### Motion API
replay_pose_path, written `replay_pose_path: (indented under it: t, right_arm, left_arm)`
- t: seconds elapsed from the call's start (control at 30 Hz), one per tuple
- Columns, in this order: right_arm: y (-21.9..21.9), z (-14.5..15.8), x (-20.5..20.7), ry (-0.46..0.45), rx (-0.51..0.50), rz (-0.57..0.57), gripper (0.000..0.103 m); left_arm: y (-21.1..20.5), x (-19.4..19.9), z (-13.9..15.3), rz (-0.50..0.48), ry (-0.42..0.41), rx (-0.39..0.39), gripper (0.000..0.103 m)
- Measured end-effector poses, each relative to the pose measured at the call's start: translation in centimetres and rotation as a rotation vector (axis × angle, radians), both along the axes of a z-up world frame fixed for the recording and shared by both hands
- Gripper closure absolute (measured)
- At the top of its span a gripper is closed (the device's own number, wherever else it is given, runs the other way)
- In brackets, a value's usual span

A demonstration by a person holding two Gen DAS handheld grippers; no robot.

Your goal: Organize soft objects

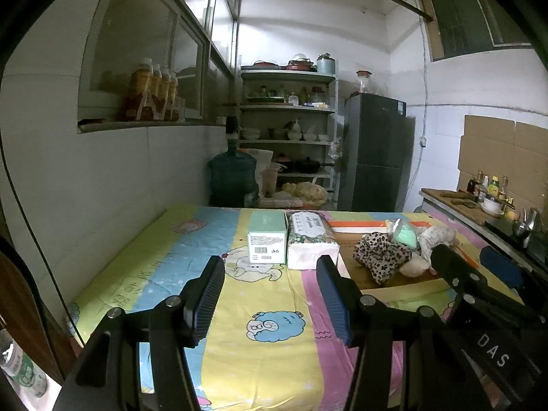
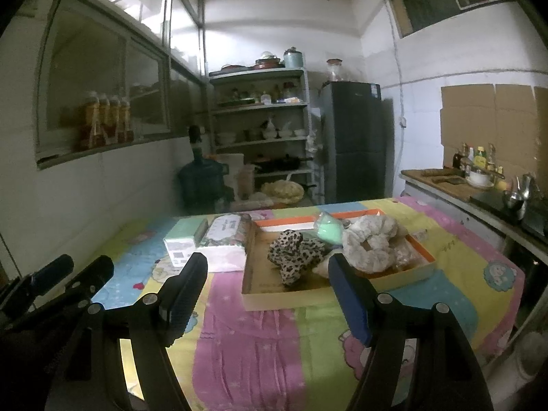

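Two black hand-held grippers with blue-faced fingers

The left gripper [image 1: 270, 294] is a black frame of angular linkage arms joined by round silver screws, and each of its fingers [image 1: 205, 299] ends in a long flat pad with a finely ribbed face, dark blue along the edge. The right gripper [image 2: 267, 299] has the same black arms and silver screws, with a ribbed black pad on one finger and a brighter blue face on the other. White letters "DAS" mark its black body in the left wrist view.
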State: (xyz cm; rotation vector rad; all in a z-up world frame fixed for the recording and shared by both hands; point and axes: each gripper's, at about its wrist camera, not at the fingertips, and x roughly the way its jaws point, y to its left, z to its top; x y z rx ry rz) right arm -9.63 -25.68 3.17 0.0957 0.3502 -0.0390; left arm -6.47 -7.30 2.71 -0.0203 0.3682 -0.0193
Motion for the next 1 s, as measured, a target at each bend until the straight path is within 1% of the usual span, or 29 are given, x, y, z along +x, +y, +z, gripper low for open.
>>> replay_pose_path:
  t: [1.0]
  right_arm:
    - [1.07,0.43,-0.03,-0.005,-0.007,0.014,0.028]
  left_arm:
    - [0.02,-0.32,0.24,-0.004,-0.007,-0.001,0.047]
